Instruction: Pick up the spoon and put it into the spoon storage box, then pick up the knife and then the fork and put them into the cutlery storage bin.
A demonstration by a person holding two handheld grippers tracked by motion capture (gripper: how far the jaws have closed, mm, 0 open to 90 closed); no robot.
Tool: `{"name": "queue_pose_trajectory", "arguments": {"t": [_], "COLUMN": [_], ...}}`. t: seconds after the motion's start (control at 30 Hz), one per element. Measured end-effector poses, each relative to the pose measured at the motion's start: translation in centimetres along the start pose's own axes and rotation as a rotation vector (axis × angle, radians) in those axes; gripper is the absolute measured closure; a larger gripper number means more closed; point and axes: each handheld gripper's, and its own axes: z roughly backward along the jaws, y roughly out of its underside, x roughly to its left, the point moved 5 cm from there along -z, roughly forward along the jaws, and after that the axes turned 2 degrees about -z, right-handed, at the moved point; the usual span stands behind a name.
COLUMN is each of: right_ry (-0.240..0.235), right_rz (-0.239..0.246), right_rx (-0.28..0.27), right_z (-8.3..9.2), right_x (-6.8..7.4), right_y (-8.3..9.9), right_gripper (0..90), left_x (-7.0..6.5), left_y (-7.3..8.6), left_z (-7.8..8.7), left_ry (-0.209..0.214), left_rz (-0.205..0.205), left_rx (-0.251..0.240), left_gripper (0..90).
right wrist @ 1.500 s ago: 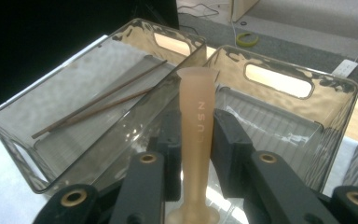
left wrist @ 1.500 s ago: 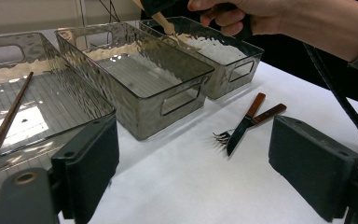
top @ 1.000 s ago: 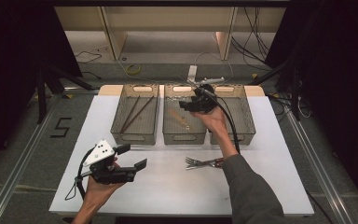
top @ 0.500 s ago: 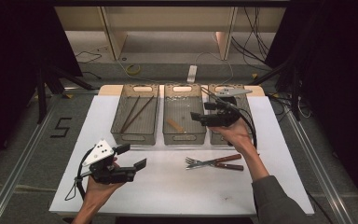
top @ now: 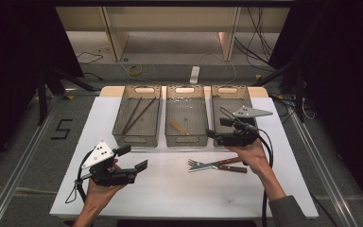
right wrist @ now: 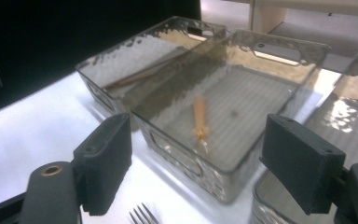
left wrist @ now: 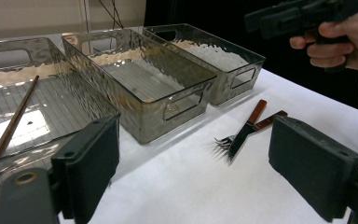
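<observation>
Right claw (top: 211, 134) has pulled back from over the middle clear ribbed plastic bin (top: 185, 118) to the near edge of the right-hand clear bin (top: 230, 111); its jaws have just been opening, nothing between them. Left claw (top: 134, 158) unchanged.

High view: small tan wooden utensil (top: 177, 126) lies in the middle bin, likely just dropped. The left-hand clear bin (top: 138, 120) holds dark brown chopsticks (top: 137, 115), so this looks like sorting by type. Steel fork and knife with brown wooden handles (top: 216, 165) lie crossed on the white worktop (top: 170, 189), near the right hand, probably next.

Left claw view: claw (left wrist: 193, 161) spread, empty, parked over the worktop. Fork and knife (left wrist: 247, 129) between its jaws, farther off.

Right claw view: claw (right wrist: 196, 163) spread wide, empty. Tan utensil (right wrist: 200, 122) flat on the middle bin's floor. Fork tines (right wrist: 142, 213) at the bottom edge.
</observation>
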Motion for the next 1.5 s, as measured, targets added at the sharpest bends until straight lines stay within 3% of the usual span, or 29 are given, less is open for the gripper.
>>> {"name": "queue_pose_trajectory", "arguments": {"t": [0.4,0.67,0.97,1.2,1.5], "right_ry": [0.018,0.045,0.076,0.113,0.155], "right_rz": [-0.039,-0.056,-0.064,-0.069,-0.059], "right_rx": [0.037,0.061,0.068,0.103,0.165], "right_z": [1.1,1.4,2.2,2.2,1.9], "right_x": [-1.2,-2.1,-3.3,-4.6,-6.0], "right_y": [3.4,4.8,5.4,6.4,7.6], "right_gripper": [23.8,20.8,23.5,35.1,69.9], "left_x": [-0.1,-0.1,0.0,-0.1,-0.1], "left_y": [-0.1,-0.1,-0.1,-0.1,-0.1], "left_z": [-0.1,-0.1,-0.1,0.0,0.0], "left_ry": [0.002,0.002,0.001,0.003,0.003], "left_rz": [0.004,0.006,0.006,0.005,0.005], "left_rx": [0.0,-0.001,-0.002,-0.002,-0.003], "left_gripper": [15.6,15.6,15.6,15.6,15.6]}}
